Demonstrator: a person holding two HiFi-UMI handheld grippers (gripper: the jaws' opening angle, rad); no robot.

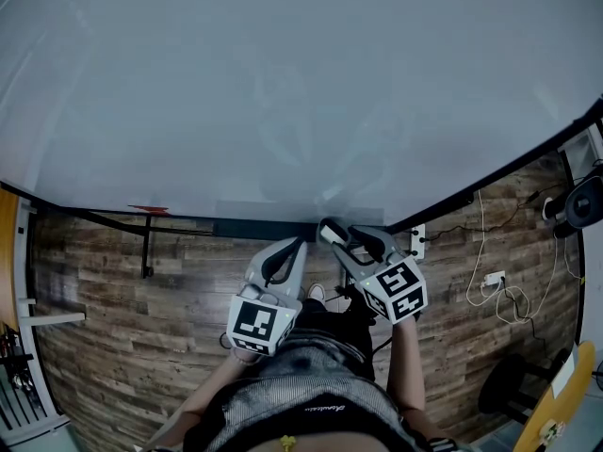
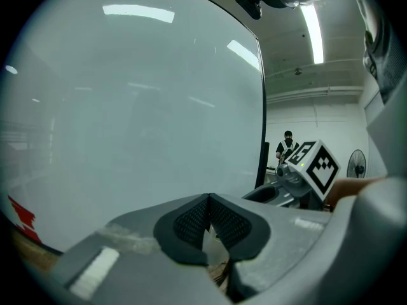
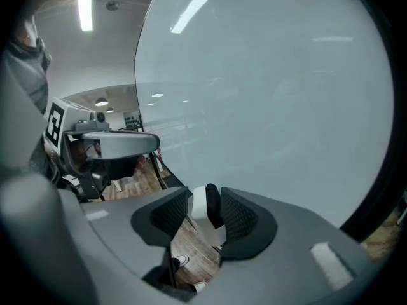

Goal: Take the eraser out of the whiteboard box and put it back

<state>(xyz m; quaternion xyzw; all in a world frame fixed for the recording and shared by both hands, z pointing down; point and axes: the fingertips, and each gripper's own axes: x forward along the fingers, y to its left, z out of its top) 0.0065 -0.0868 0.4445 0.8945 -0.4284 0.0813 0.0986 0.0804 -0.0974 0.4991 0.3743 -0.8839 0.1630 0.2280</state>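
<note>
A big whiteboard fills the head view. Its dark box runs along the lower edge. My right gripper hovers just off that edge, shut on the eraser, a white block with a black felt side. In the right gripper view the eraser stands upright between the pads, with wooden floor showing beneath it. My left gripper sits beside the right one, close to the box. Its pads meet at the tips with nothing between them. The box's inside is hidden from me.
A wooden floor lies below the board. A black stand leg drops at the left, near a red mark. Cables and a power strip lie on the right. A person stands far off in the left gripper view.
</note>
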